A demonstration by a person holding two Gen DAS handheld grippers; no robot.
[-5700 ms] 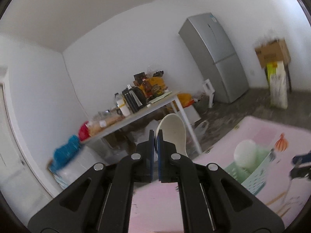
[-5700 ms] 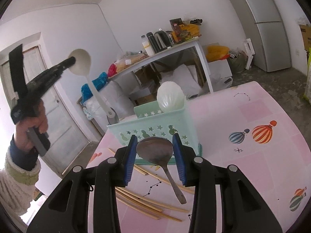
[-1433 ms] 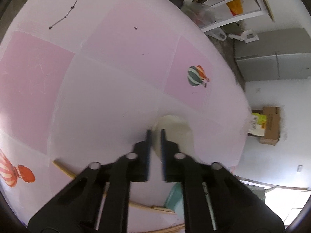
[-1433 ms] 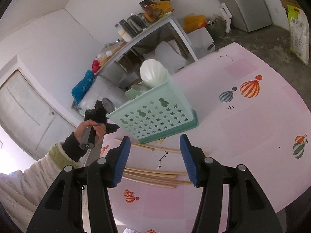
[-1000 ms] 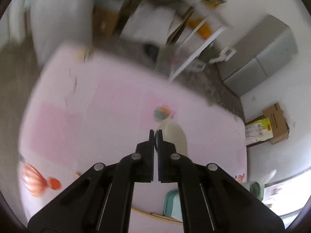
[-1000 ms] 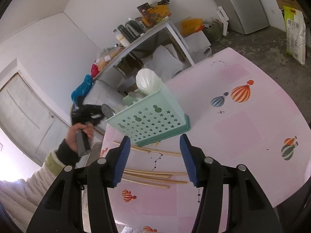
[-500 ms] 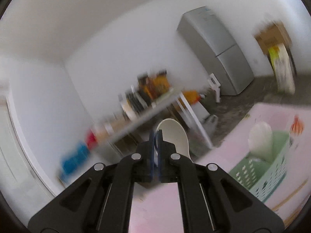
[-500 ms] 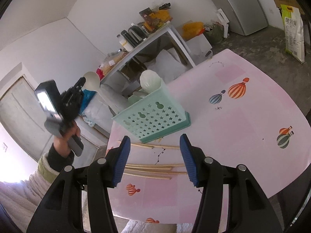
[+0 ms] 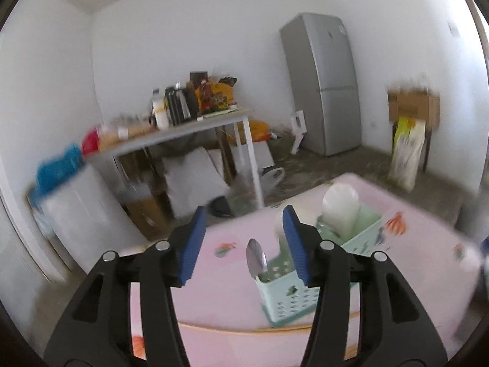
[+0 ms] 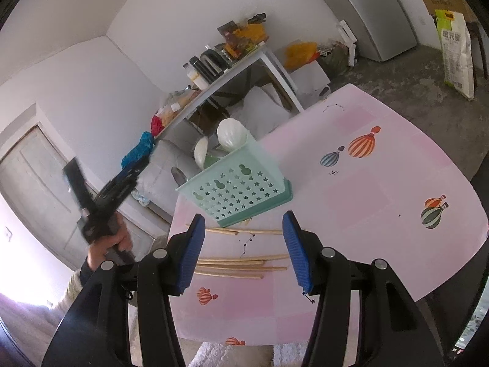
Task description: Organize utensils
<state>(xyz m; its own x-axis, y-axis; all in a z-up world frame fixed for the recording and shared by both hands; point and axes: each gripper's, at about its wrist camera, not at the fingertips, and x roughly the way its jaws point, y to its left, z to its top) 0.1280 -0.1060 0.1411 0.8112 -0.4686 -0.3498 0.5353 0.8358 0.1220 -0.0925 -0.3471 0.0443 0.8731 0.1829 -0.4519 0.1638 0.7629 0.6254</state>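
Nearest my right gripper [image 10: 241, 244], whose jaws stood spread and empty over the near edge of the pink table [image 10: 382, 189], lay the chopsticks [image 10: 241, 264]: a loose bundle just under the blue pads and one pair a little farther on, close against the foot of the basket [image 10: 241, 192]. I judged them light, stiff and thin, likely to roll or skate on the smooth cloth, so I would take them across the middle of the bundle, pinching several at once and squarely so none swivels out. Beyond them the green basket stood upright, already holding a white ladle [image 10: 231, 134], a second white spoon [image 10: 201, 153] and a metal spoon [image 10: 180, 176], all bowl-up. My left gripper [image 9: 241, 243] hung above the far side of the table with its jaws opening and nothing between them; through the gap I saw the metal spoon [image 9: 256, 257] standing in the basket's [image 9: 293, 299] near corner and a blurred white shape by the right pad, which I took for the spoon just let go, though I could not be sure. The plastic spoons looked light and slick, best held by the handle. Farther back were a cluttered side table [image 10: 232, 70] and a fridge [image 9: 321, 82].
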